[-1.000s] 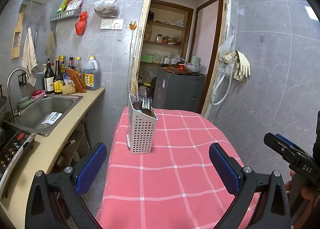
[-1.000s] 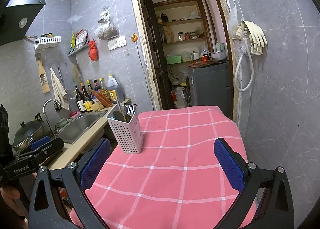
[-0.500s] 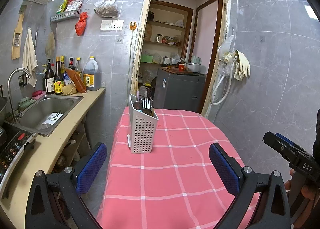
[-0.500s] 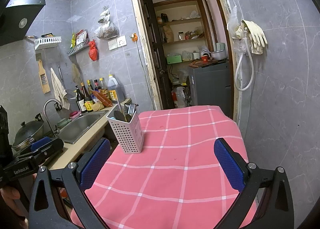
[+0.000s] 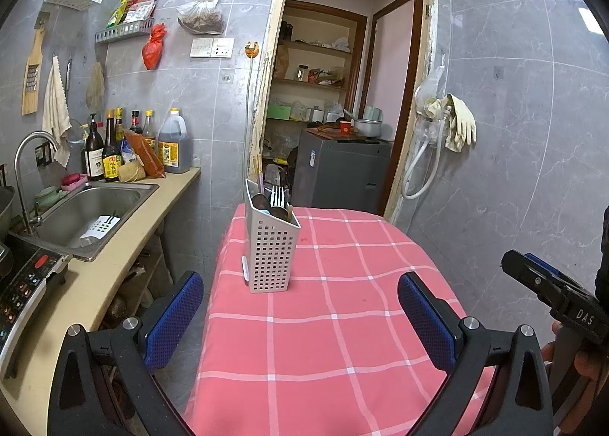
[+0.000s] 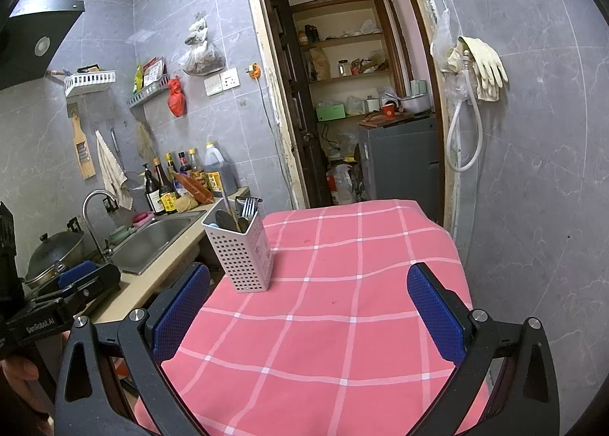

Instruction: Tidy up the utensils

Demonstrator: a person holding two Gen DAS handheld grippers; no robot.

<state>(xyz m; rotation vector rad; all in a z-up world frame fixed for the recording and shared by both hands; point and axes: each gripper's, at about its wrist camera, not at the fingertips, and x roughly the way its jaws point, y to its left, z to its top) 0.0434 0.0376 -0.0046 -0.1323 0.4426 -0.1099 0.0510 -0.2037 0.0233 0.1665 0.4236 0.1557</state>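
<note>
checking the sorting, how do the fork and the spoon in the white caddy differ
The fork stands tines up and rises well above the rim of the caddy; the spoon shows a rounded bowl that sits lower, near the rim. The fork reads bright silver, the spoon a duller grey. The fork is on the doorway side, the spoon on the sink side. Both stand upright, business end up, inside the same caddy on the pink cloth.

The white letters "DAS" stand on the black body of the right hand-held gripper (image 5: 548, 284) at the edge of the left wrist view, "GenRobot.AI" stands on the black body of the left hand-held gripper (image 6: 82, 278) in the right wrist view, and the bottle labels are too small to read.
</note>
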